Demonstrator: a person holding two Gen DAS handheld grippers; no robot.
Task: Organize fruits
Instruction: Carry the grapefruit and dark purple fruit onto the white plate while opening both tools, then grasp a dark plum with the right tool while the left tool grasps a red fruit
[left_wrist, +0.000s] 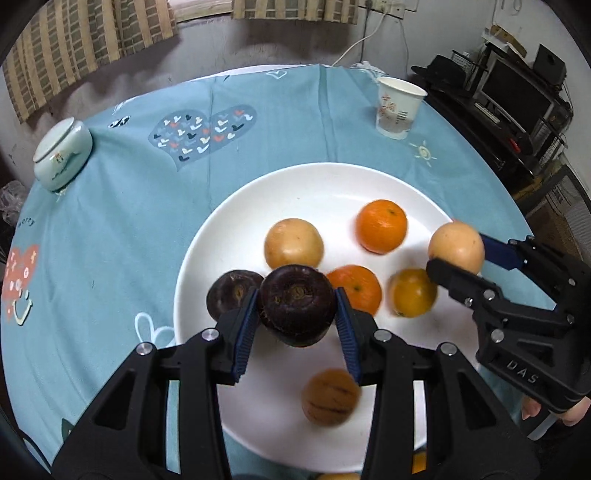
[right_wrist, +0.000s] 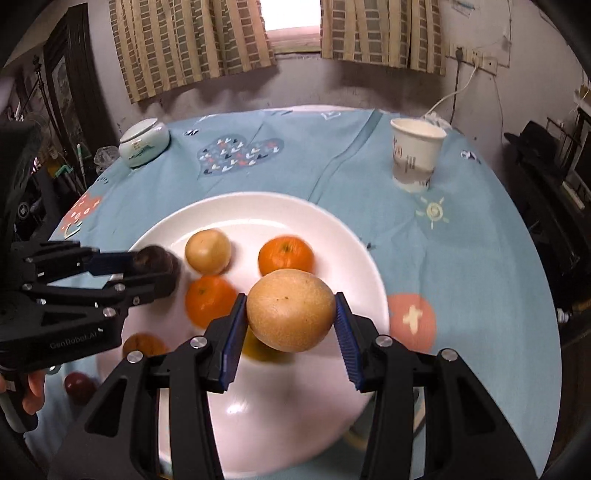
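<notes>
My left gripper (left_wrist: 297, 299) is shut on a dark purple round fruit (left_wrist: 295, 310), held above a white plate (left_wrist: 314, 192). A second dark fruit (left_wrist: 231, 293) lies on the plate just left of it. My right gripper (right_wrist: 291, 299) is shut on a tan round fruit (right_wrist: 291, 310) over the plate (right_wrist: 251, 214). On the plate lie a tan fruit (left_wrist: 293, 243), two oranges (left_wrist: 382, 226) (left_wrist: 356, 288), a yellow fruit (left_wrist: 413, 293) and a blurred brown fruit (left_wrist: 330, 397). The right gripper (left_wrist: 458, 251) shows at the right edge of the left wrist view, the left gripper (right_wrist: 155, 269) at the left of the right wrist view.
A paper cup (right_wrist: 415, 158) stands on the blue tablecloth at the far right, and a lidded ceramic jar (right_wrist: 144, 142) at the far left. A red fruit (right_wrist: 79, 386) lies on the cloth left of the plate. Dark shelving (left_wrist: 517, 96) stands beyond the table's right edge.
</notes>
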